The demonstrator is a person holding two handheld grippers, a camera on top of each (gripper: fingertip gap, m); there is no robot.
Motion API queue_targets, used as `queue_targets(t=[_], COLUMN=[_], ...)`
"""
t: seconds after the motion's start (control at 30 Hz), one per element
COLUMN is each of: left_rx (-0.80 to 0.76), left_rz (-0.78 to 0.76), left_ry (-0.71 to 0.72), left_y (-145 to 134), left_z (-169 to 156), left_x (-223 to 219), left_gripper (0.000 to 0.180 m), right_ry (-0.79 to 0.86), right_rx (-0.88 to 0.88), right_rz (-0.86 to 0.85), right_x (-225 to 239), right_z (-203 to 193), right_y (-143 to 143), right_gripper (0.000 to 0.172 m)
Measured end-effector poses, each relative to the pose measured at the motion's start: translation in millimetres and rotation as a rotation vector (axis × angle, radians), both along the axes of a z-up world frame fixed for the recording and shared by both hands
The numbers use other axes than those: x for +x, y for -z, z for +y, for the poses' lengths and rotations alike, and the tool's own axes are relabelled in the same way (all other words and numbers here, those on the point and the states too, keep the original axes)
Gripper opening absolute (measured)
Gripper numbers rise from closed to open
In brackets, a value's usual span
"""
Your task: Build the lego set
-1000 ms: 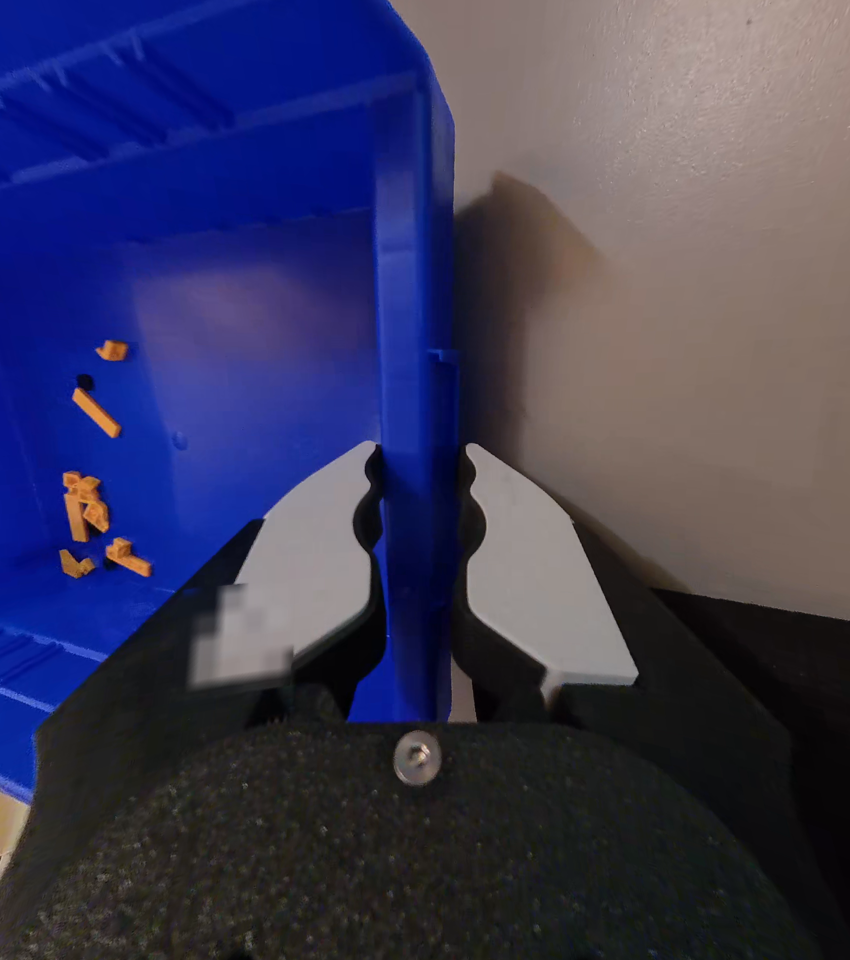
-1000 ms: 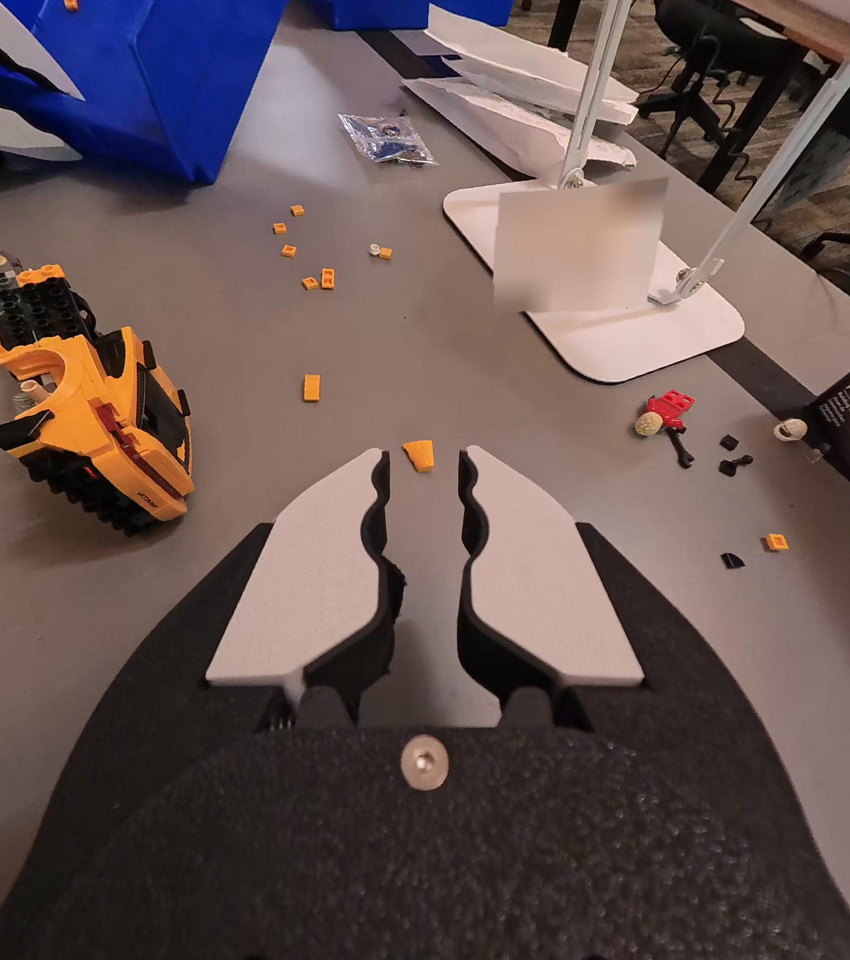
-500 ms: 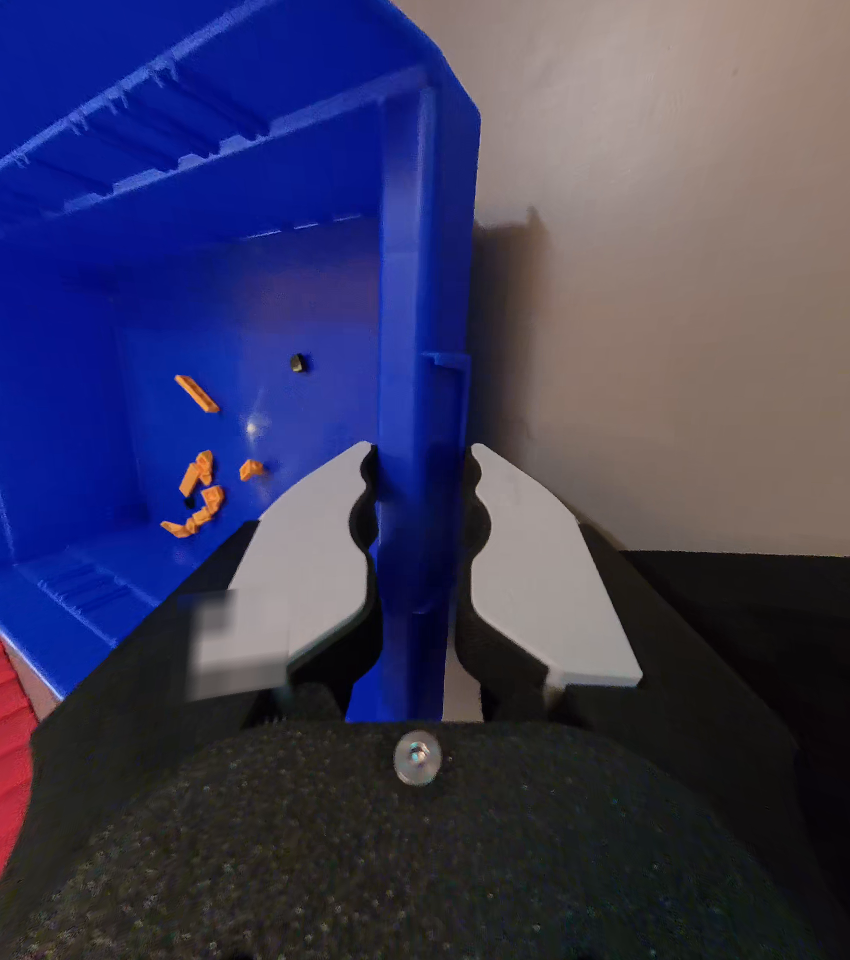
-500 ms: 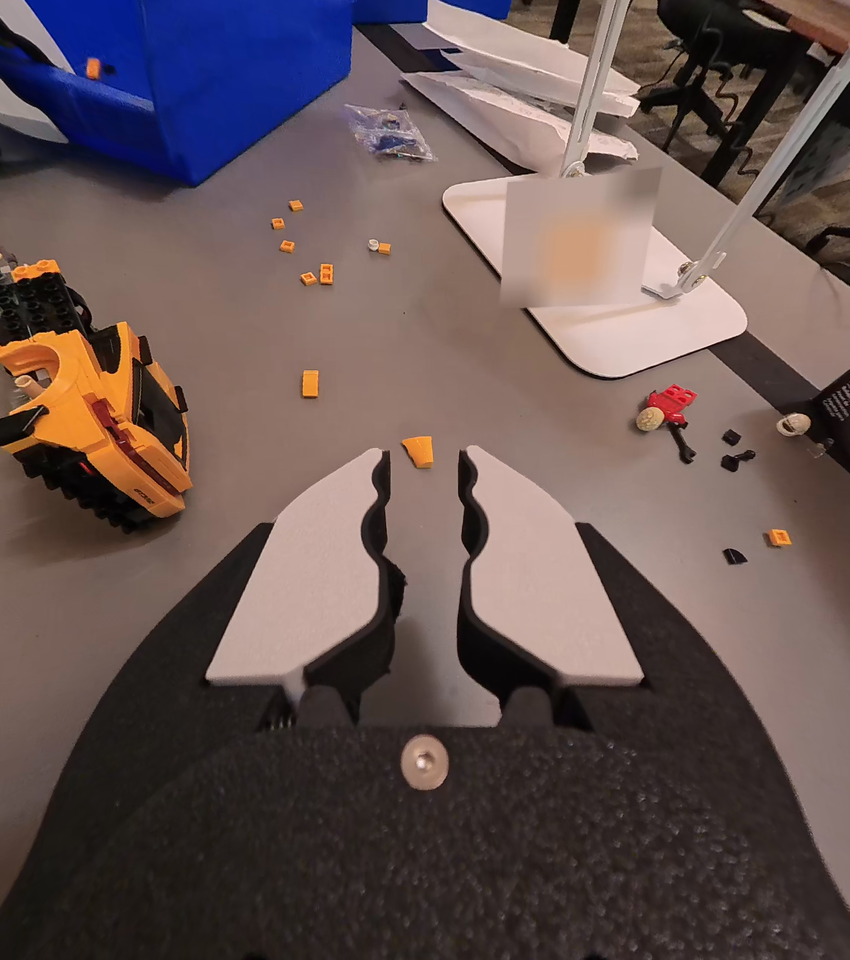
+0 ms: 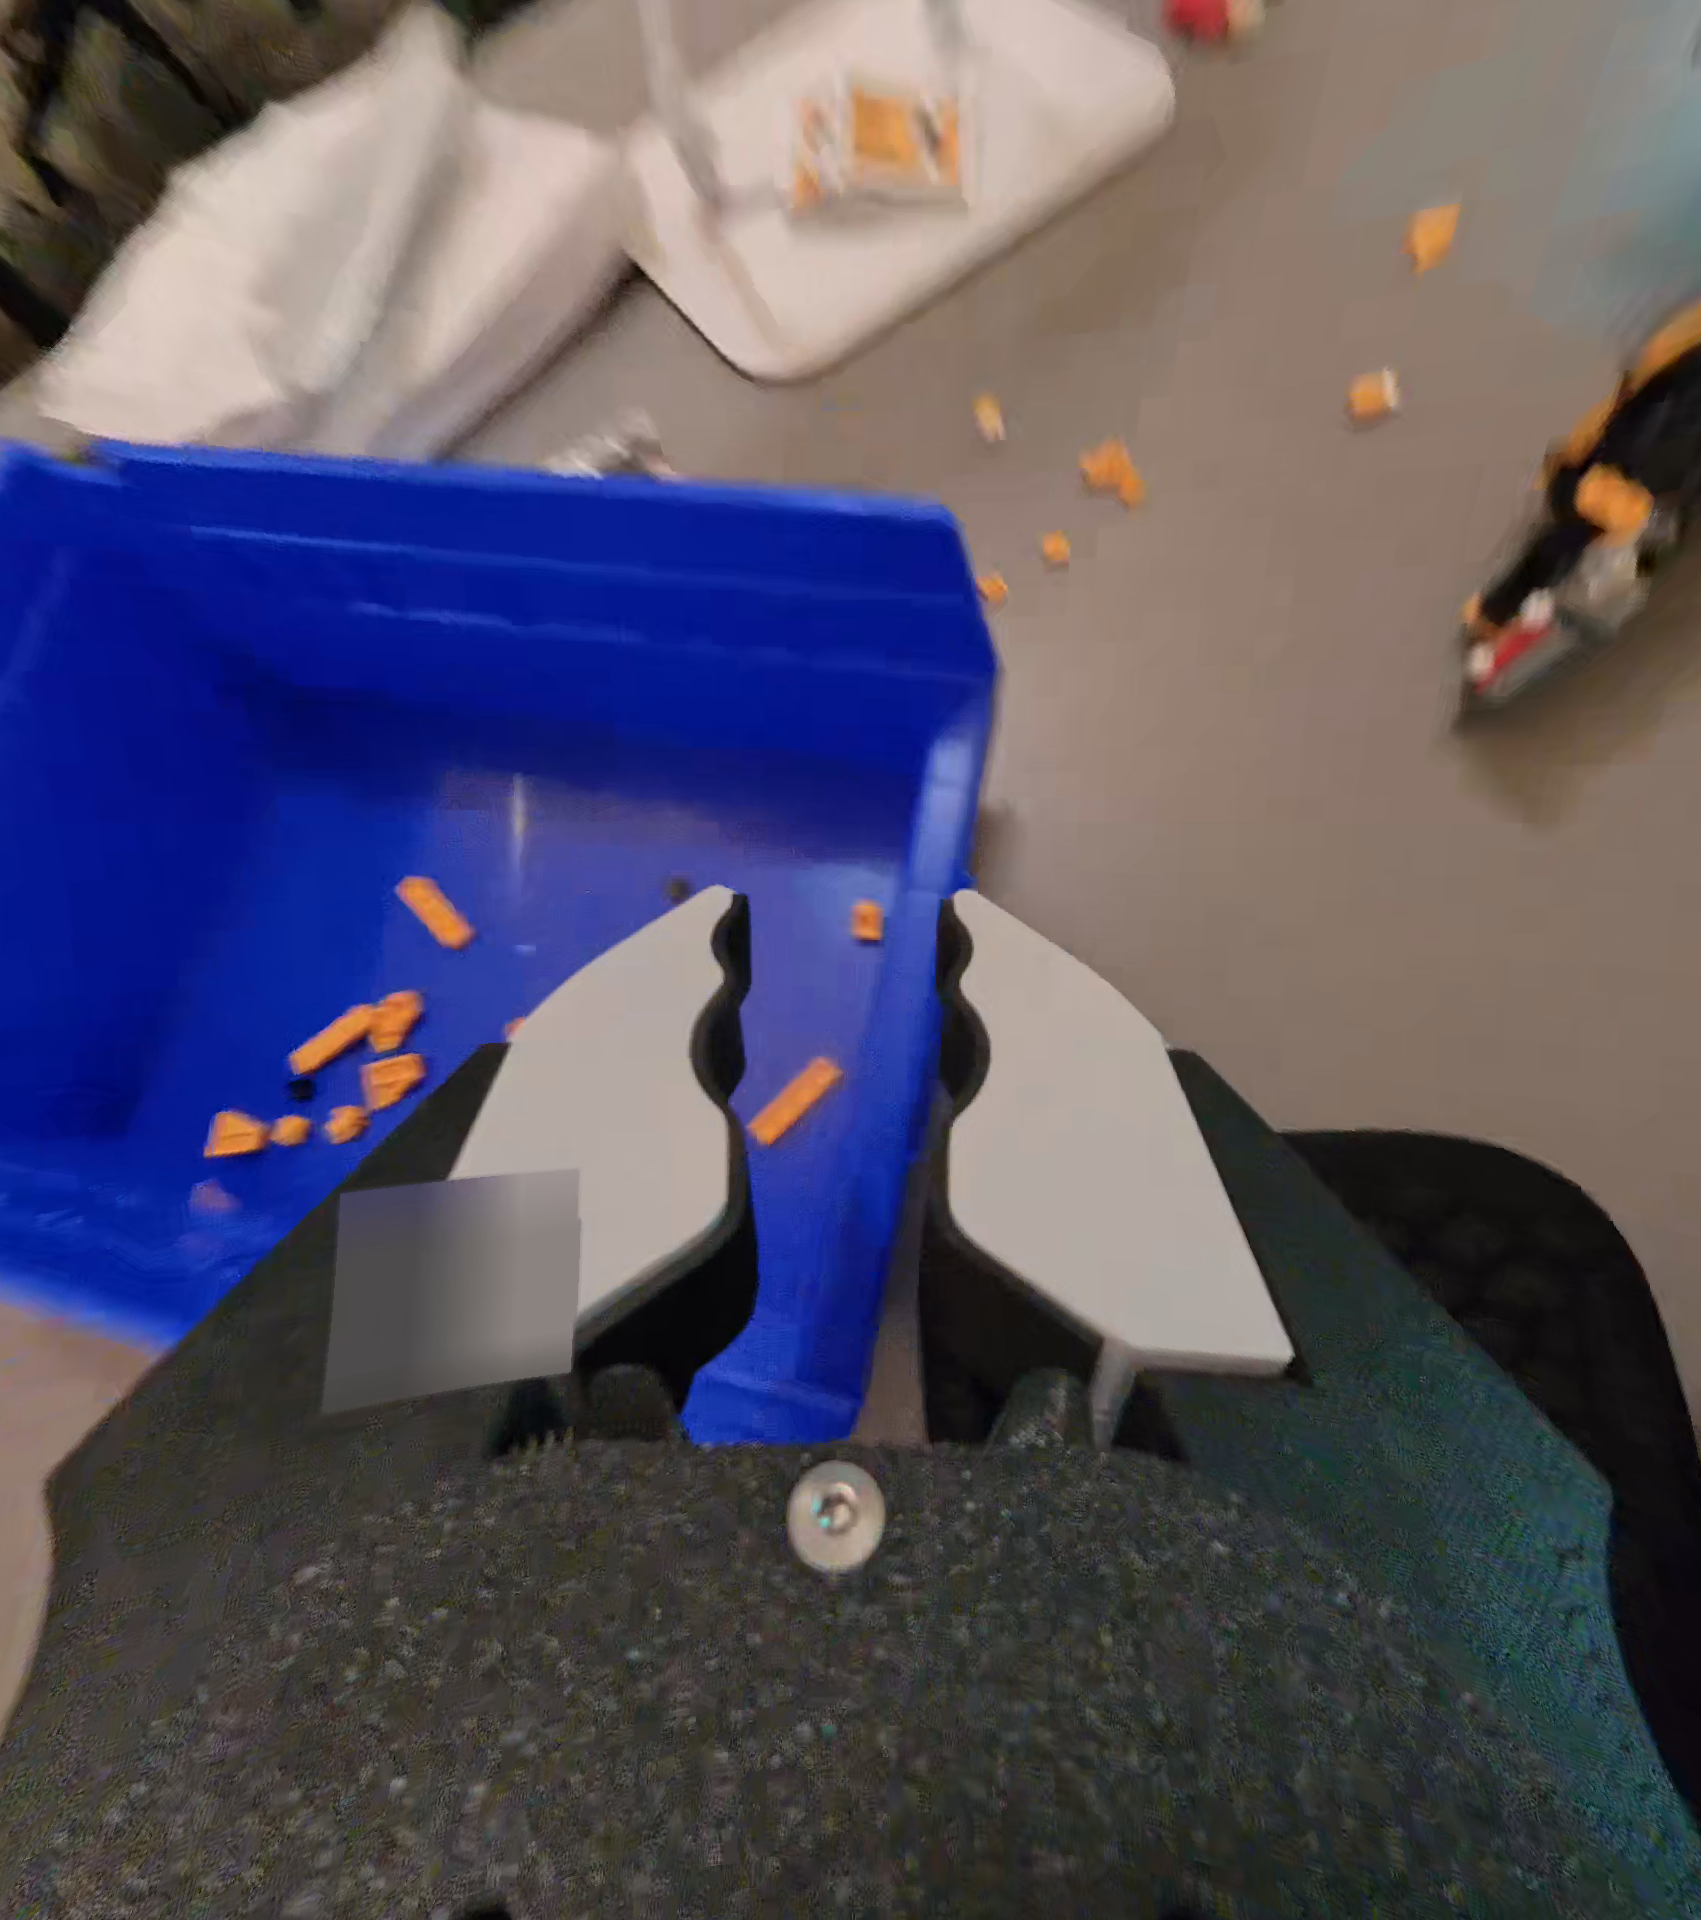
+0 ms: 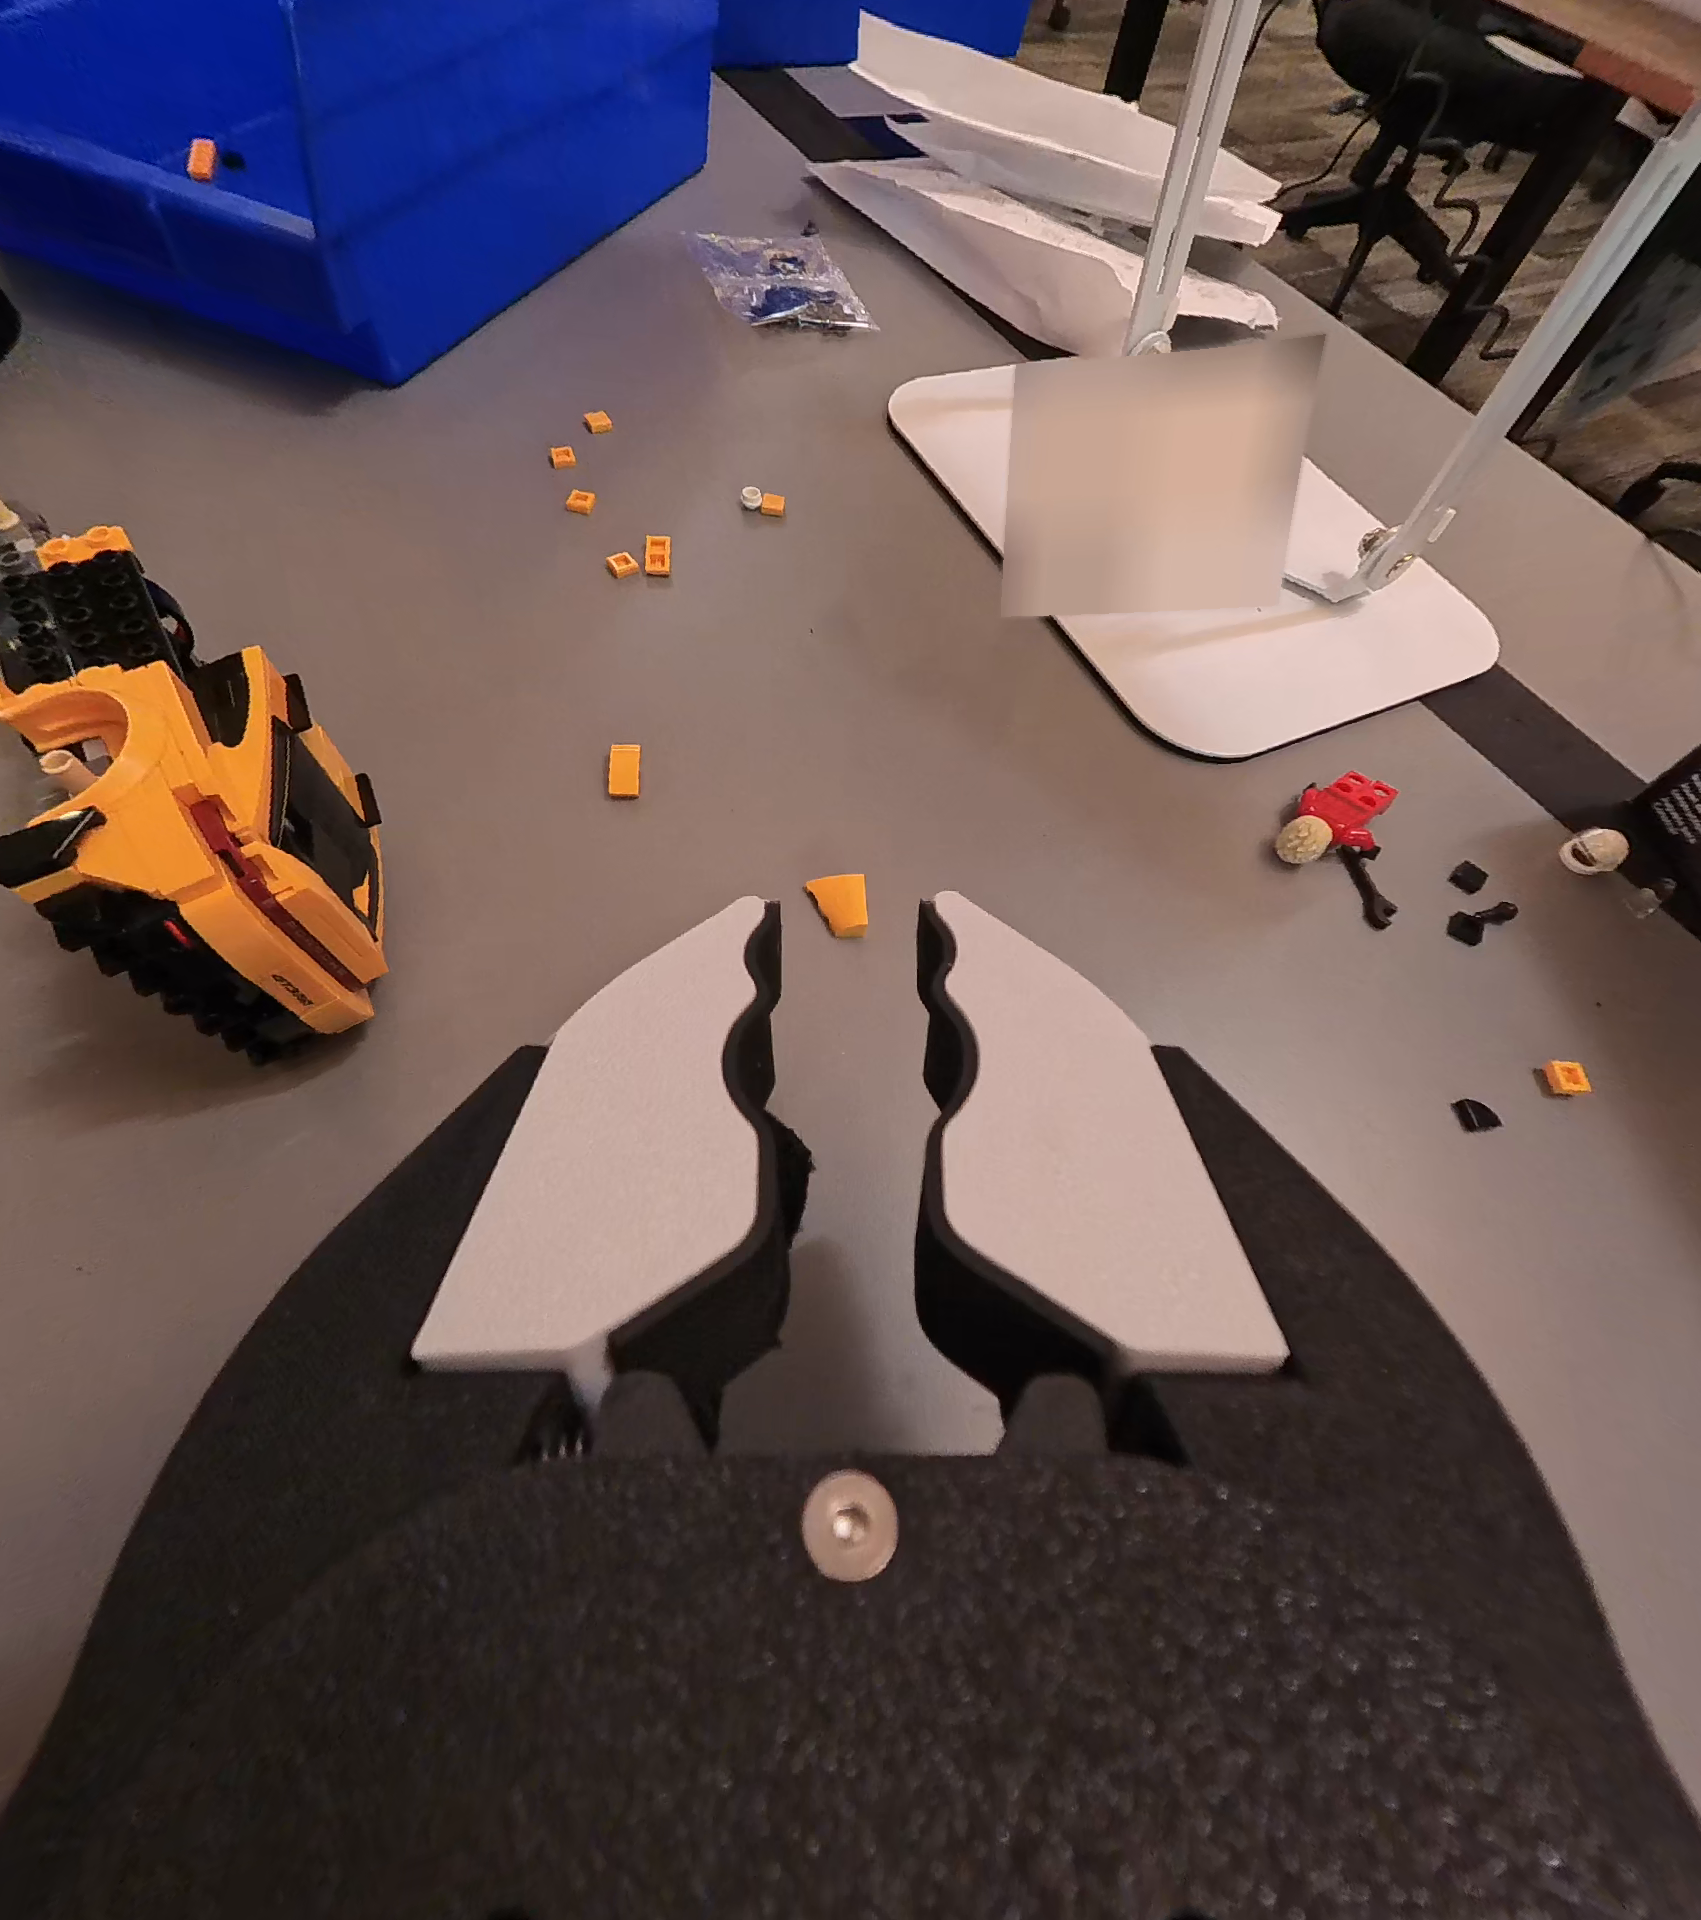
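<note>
L gripper (image 5: pixel 841 904) open astride blue bin (image 5: pixel 950 790) wall; R gripper (image 6: pixel 846 909) open, orange piece (image 6: pixel 841 902) just ahead

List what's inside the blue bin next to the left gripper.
Inside the blue bin: scattered small orange brick pieces, one orange plate by the side wall, and a few tiny black bits. The left gripper covers part of the floor.

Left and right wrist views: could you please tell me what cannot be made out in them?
- Left wrist view: motion blur smears the toy car and the orange pieces on the table.
- Left wrist view: the wall of the blue bin hides whether the left gripper's right-hand pad touches it.
- Right wrist view: the top edge cuts off the blue bin; its own wall hides most of its inside.
- Right wrist view: the black bits are too small to identify.
</note>
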State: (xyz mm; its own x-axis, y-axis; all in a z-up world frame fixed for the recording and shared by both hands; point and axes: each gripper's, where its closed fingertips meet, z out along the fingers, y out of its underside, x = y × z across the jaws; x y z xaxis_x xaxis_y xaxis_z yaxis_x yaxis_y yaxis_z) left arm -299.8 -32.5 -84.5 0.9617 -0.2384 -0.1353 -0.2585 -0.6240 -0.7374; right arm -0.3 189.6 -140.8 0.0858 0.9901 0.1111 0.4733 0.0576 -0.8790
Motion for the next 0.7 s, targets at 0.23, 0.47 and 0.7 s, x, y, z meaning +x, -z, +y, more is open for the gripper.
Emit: queue_targets(t=[0.23, 0.47, 0.7], left_rx=[0.024, -0.306, -0.727], left_rz=[-0.051, 0.079, 0.245], left_ry=[-0.171, -0.001, 0.095], left_y=[-43.4, 7.2, 66.5], left_z=[-12.3, 6.6, 16.9], left_x=[-112.9, -146.3, -156.4], left_gripper=[0.003, 0.000, 0.015], right_ry=[-0.001, 0.012, 0.031], right_rx=[0.004, 0.005, -0.005], right_rz=[0.010, 0.030, 0.024], right_x=[0.3, 0.3, 1.3], right_z=[-0.4, 1.2, 4.2], right_y=[-1.9, -5.0, -0.7], right_gripper=[0.025, 0.024, 0.024])
